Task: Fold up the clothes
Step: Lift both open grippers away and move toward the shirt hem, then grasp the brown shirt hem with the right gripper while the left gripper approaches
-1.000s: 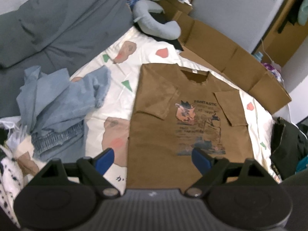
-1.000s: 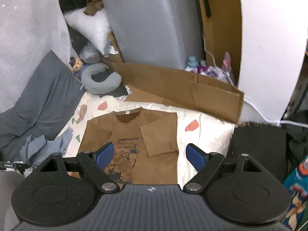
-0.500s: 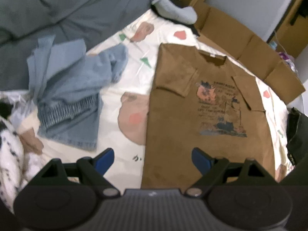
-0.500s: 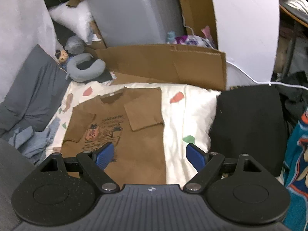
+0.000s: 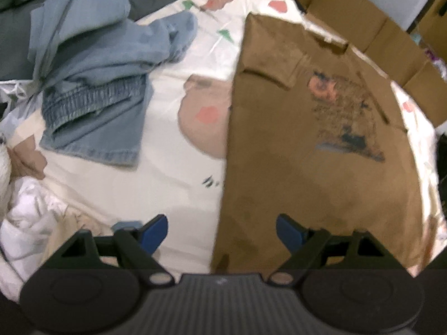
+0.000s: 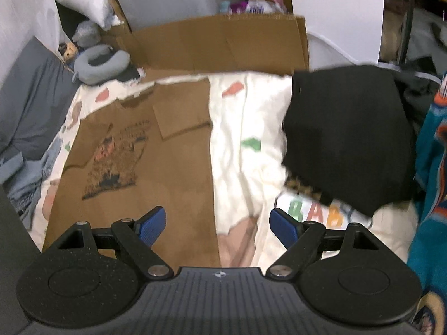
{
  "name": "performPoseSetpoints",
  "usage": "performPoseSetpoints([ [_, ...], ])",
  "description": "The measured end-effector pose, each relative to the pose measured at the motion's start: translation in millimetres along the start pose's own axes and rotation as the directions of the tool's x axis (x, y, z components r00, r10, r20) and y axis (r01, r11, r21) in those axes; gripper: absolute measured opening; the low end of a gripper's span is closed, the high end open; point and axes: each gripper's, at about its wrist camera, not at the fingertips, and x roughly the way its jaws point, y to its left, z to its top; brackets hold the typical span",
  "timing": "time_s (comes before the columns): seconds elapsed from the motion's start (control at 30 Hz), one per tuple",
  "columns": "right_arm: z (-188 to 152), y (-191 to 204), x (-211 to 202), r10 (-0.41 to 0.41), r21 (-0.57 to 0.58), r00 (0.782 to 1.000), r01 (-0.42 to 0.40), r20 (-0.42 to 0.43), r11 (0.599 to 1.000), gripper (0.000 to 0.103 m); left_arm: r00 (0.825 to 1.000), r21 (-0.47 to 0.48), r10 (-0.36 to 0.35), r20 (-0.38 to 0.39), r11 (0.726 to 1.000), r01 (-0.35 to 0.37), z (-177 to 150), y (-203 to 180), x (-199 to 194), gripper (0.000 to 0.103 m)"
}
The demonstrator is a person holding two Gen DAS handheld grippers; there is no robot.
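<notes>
A brown T-shirt [image 5: 307,145] with a printed front lies flat on the white patterned sheet [image 5: 173,173], both sleeves folded inward. It also shows in the right wrist view [image 6: 156,173]. My left gripper [image 5: 222,230] is open and empty, just above the shirt's near left hem corner. My right gripper [image 6: 218,224] is open and empty, over the shirt's near right hem edge.
Crumpled blue denim clothes [image 5: 95,83] lie left of the shirt. White cloth [image 5: 30,223] is bunched at the near left. A black garment [image 6: 349,139] and a teal one [image 6: 433,195] lie at the right. Cardboard [image 6: 218,44] and a grey neck pillow [image 6: 100,64] stand behind.
Both grippers have moved down and closer to the near hem of the brown shirt, the left toward its left corner, the right toward its right edge. Both stay open.
</notes>
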Motion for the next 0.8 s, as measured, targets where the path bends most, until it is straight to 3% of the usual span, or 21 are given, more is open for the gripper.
performPoseSetpoints([
  [0.07,-14,-4,12,0.000,0.013,0.999,0.000,-0.036,1.000,0.083,1.000,-0.023,0.001,-0.019,1.000,-0.001,-7,7,6,0.085],
  [0.2,-35,-6,39,-0.008,0.016,0.993,0.010,-0.121,1.000,0.059,0.998,-0.043,0.003,-0.068,0.999,-0.006,-16,13,18,0.081],
  [0.37,-53,0,69,0.000,-0.003,0.980,0.000,-0.199,1.000,0.043,0.994,-0.049,0.012,-0.111,0.999,-0.017,-24,17,31,0.074],
  [0.53,-62,9,96,-0.021,-0.051,0.963,0.008,-0.268,0.999,0.018,0.992,-0.066,0.007,-0.130,0.998,-0.016,-33,18,37,0.074],
  [0.8,-67,8,131,-0.014,-0.063,0.943,-0.008,-0.332,0.998,0.018,0.988,-0.072,0.012,-0.155,0.997,-0.024,-43,19,41,0.074],
])
